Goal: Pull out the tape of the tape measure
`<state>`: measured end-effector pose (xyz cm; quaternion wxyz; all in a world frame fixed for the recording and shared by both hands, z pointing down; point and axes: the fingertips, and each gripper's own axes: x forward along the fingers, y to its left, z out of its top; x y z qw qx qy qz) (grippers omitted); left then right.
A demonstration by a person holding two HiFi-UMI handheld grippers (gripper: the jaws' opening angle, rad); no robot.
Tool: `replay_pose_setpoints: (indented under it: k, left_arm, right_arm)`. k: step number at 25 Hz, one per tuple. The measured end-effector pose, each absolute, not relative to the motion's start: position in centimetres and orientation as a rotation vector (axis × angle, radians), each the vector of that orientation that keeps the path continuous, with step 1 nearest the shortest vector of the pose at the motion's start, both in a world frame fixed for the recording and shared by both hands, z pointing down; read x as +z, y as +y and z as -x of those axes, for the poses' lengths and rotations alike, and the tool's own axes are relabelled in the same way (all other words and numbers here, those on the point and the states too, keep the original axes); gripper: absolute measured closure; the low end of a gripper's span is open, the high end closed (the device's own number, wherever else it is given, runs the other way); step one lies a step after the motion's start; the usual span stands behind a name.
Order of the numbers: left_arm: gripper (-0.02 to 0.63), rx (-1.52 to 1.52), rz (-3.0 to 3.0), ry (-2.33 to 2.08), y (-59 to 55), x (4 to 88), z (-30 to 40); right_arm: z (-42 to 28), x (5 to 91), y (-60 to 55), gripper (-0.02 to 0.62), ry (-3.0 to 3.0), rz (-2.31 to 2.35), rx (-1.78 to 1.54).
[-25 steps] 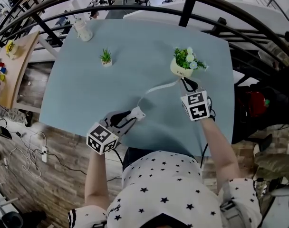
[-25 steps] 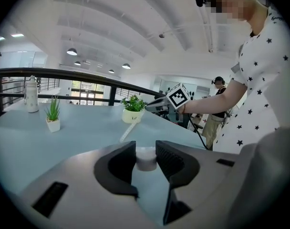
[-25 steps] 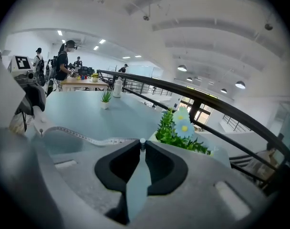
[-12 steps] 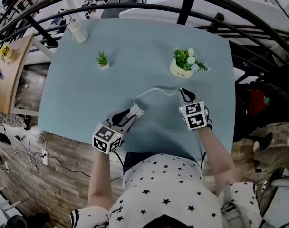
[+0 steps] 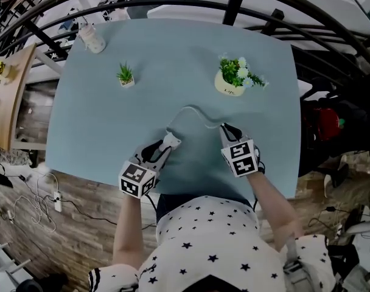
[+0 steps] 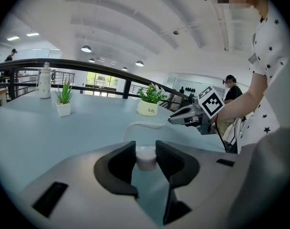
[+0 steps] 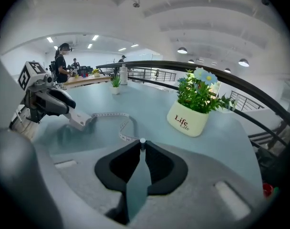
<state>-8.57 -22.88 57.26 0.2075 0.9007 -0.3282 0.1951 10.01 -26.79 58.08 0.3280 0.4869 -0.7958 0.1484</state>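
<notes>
Tape measure case [image 5: 172, 141], small and white, is sitting between the jaws of the left gripper [image 6: 146, 157]. These jaws are standing about half apart and are pressing on its two sides, so this gripper is holding the case. In the head view the case is lying to the left of the flower pot [image 5: 229, 87] and nearer to the person, low over the pale blue table [image 5: 100, 120]; I cannot tell if it is touching the table. The tape [image 5: 191, 110], also white, is coming out of the case, is running in a loose curve toward the flower pot and is bending back to the right gripper [image 5: 224, 128]. The jaws of this gripper are standing almost together and are pinching the free end of the tape at their tips. The right gripper is hanging near the flower pot, on the person's side of it, and is pointing down at the table. The curve of the tape is passing near the flower pot without touching it. Well apart from the flower pot, to its left, a small plant [image 5: 125, 76] in a white pot is standing. Still farther from the flower pot, at the far left corner of the table, a bottle [image 5: 90, 38] is standing upright. A dark railing [image 5: 233, 5] is running behind the flower pot, past the far edge of the table.
</notes>
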Motion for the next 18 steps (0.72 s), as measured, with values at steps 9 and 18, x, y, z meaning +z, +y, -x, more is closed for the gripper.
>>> replay_pose_setpoints:
  k: [9, 18]
  left_arm:
    - [0.476, 0.584, -2.5, -0.929, -21.6, 58.3, 8.3]
    - [0.476, 0.702, -2.485, -0.905, -19.8, 60.5, 8.3]
  right_arm:
    - [-7.0, 59.7, -23.1, 0.555, -2.118, -1.215, 0.476]
    - [-5.0, 61.2, -19.9, 0.554, -2.133, -1.136, 0.53]
